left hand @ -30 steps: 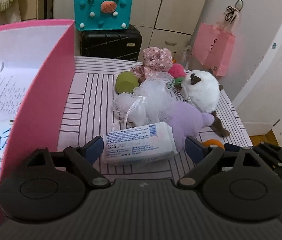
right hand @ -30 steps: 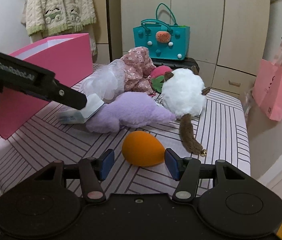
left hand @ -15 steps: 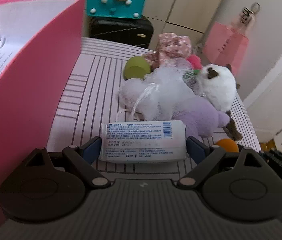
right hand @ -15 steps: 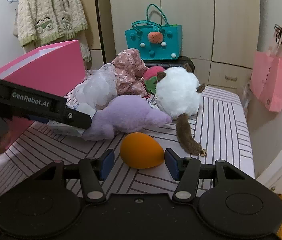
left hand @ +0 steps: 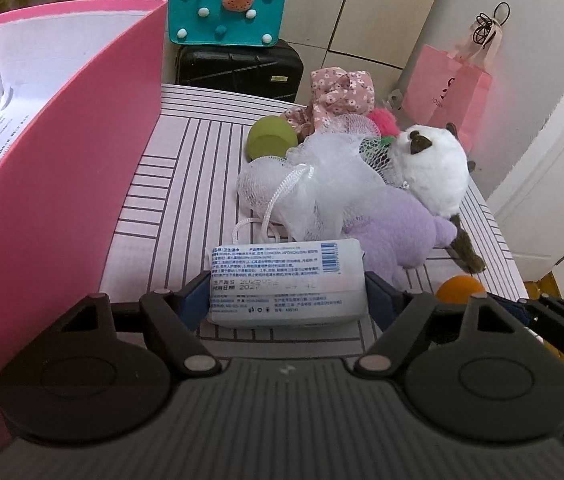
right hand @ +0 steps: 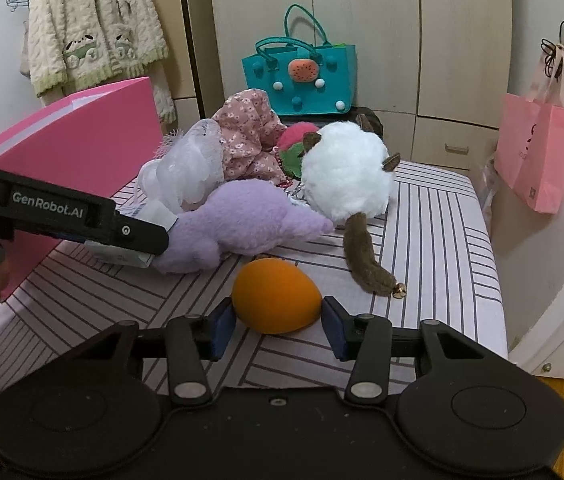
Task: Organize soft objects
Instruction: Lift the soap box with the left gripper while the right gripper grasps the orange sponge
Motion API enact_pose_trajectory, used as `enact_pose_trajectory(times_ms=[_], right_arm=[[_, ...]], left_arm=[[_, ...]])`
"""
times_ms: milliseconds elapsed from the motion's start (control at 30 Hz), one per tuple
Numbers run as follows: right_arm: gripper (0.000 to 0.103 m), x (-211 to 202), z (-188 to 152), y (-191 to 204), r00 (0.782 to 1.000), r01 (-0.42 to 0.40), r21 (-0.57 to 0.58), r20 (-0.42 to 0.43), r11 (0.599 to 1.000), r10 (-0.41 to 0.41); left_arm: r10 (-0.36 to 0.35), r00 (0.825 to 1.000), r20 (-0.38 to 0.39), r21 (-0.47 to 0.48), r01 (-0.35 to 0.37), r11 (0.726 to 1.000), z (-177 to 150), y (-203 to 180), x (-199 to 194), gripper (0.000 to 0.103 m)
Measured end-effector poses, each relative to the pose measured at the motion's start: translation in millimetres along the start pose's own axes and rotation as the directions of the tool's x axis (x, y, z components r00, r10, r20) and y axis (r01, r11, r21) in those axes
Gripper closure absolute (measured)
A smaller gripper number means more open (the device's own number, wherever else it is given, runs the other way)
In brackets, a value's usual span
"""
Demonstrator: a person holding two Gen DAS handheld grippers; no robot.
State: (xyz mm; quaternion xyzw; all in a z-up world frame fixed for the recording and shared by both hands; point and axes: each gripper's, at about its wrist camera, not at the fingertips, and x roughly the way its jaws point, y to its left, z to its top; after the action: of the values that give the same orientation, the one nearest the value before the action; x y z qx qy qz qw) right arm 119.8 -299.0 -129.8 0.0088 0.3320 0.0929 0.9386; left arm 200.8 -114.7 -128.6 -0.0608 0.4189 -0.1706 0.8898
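Now your left gripper (left hand: 284, 300) has just been closing on the wipes pack (left hand: 287, 283): the pack sits square between the fingers, and both pads look to be touching its ends, though I can't tell how firmly. Your right gripper (right hand: 278, 326) has also been closing, with the orange sponge (right hand: 276, 295) between its fingers; the left pad is touching or nearly touching it, the right pad shows a sliver of gap, so that one isn't gripped yet.

Watch these risks:
- The pack is slick film and soft inside. Held only by its ends, it may bow and slip out as you lift.
- The purple plush (left hand: 396, 236) lies just beyond the left fingers, touching the pack, and the mesh pouf (left hand: 314, 190) cord trails beside it. Either could drag along.
- The sponge is rounded; uneven pads may squirt it forward toward the plush.
- The pink box (left hand: 82, 168) stands close on the left; a swing could catch its wall.
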Motion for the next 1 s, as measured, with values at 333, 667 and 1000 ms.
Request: enact_pose_trajectory(times_ms=[333,667,1000], right_arm=[[0.051,-11.4,-5.9,11.8,1.000,-0.028,-0.012,0.004,1.000,0.028],[0.051,-25.6,-9.9,28.0,0.999,-0.019,-0.123,-0.035,0.992,0.015],[0.051,-48.2,-4.7,46.9,0.991,-0.116,-0.224,-0.094,0.968,0.097]], left_arm=[[-0.005,1.000,0.015,0.016,0.005,1.000,-8.1,-2.5,-14.9,0.025],[0.014,1.000,0.001,0.071,-0.014,0.997,-21.7,-5.3,-36.4,0.025],[0.013,0.999,-0.044,0.140,-0.006,0.990,-31.3,-6.7,-64.5,0.025]])
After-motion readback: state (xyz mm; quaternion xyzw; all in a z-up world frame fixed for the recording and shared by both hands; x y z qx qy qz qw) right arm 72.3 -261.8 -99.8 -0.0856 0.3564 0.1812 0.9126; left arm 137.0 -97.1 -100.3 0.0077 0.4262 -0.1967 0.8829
